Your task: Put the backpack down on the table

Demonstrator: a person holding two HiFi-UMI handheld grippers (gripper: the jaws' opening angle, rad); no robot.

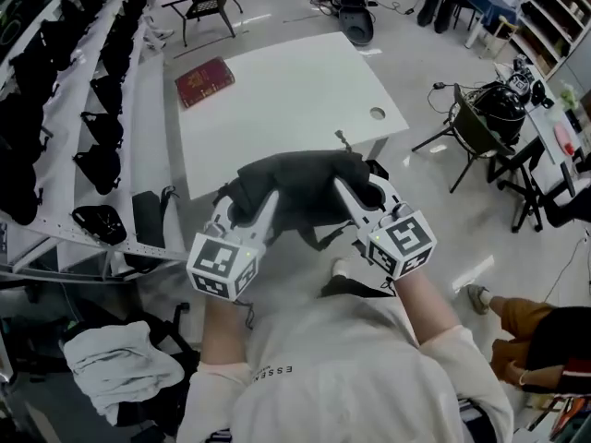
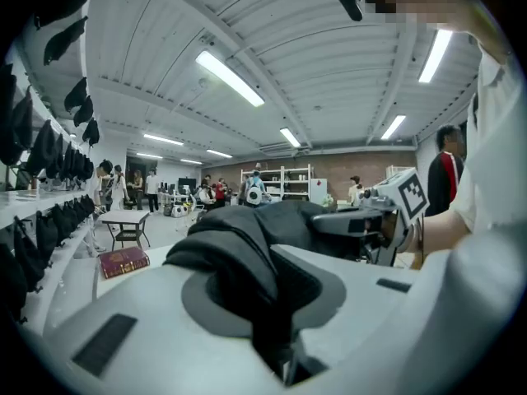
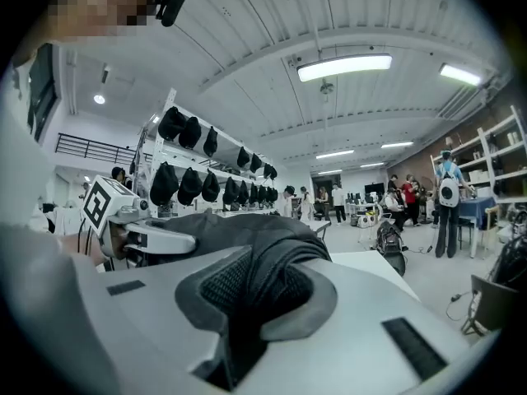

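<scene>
A black backpack point(image 1: 300, 187) hangs between my two grippers over the near edge of the white table point(image 1: 277, 90). My left gripper point(image 1: 247, 212) is shut on a fold of the backpack point(image 2: 247, 253) at its left side. My right gripper point(image 1: 355, 206) is shut on the backpack's point(image 3: 263, 278) right side, mesh fabric bunched between its jaws. Straps dangle below the bag toward my body. In the left gripper view the right gripper point(image 2: 370, 216) shows across the bag; in the right gripper view the left gripper point(image 3: 148, 237) does likewise.
A red book point(image 1: 204, 81) lies at the table's far left. A round hole point(image 1: 377, 113) sits near the table's right edge. Shelves of black bags point(image 1: 55, 109) run along the left. Chairs and gear point(image 1: 489, 118) stand on the right, a small table with a chair point(image 1: 208, 3) beyond.
</scene>
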